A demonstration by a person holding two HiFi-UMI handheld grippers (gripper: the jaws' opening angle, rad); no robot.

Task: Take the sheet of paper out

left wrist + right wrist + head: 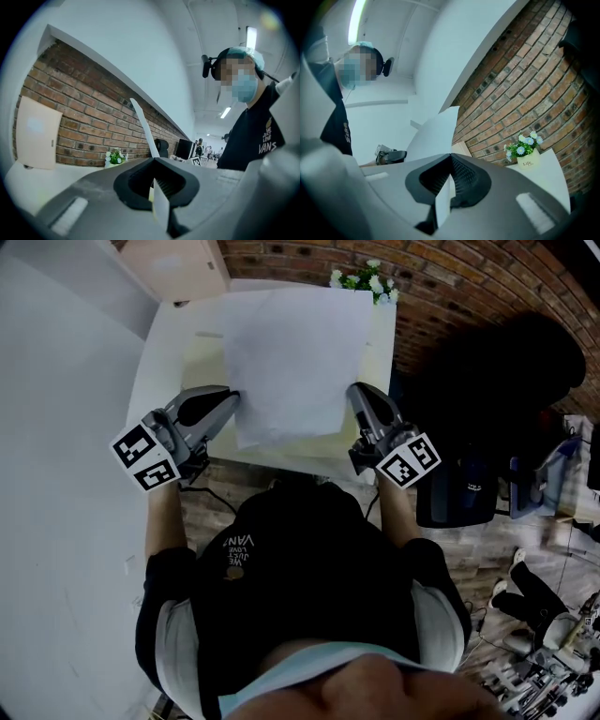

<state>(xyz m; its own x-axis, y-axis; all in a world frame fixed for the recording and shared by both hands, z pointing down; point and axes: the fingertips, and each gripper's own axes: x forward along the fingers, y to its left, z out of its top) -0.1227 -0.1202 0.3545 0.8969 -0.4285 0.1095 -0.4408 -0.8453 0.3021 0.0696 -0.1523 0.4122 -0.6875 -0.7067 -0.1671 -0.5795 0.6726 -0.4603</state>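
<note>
One sheet of paper [292,362], plain white, is held over one white surface [178,352] by two grippers. One small pot of white and blue flowers [366,279] stands at the far edge of the surface against a brick wall [469,287], and it serves as the landmark here. In the head view the far right corner of the sheet shows just in front of the flower pot, and the sheet stretches from there back toward the person. The left gripper [230,399] sits well to the near left of the flower pot and is clamped on the sheet's left edge, close to the near corner. In the left gripper view its jaws are pressed together with the paper [143,124] pinched between them, seen edge-on and rising up and away above the jaws. The right gripper [354,395] is on the near side of the flower pot, almost straight in front of it, clenched on the sheet's right edge. In the right gripper view its jaws meet on the paper [436,133], which curves upward to the left of the flower pot [527,157]. One person in a black shirt [309,568] holds both grippers, on the side of the surface farthest from the flower pot.
</note>
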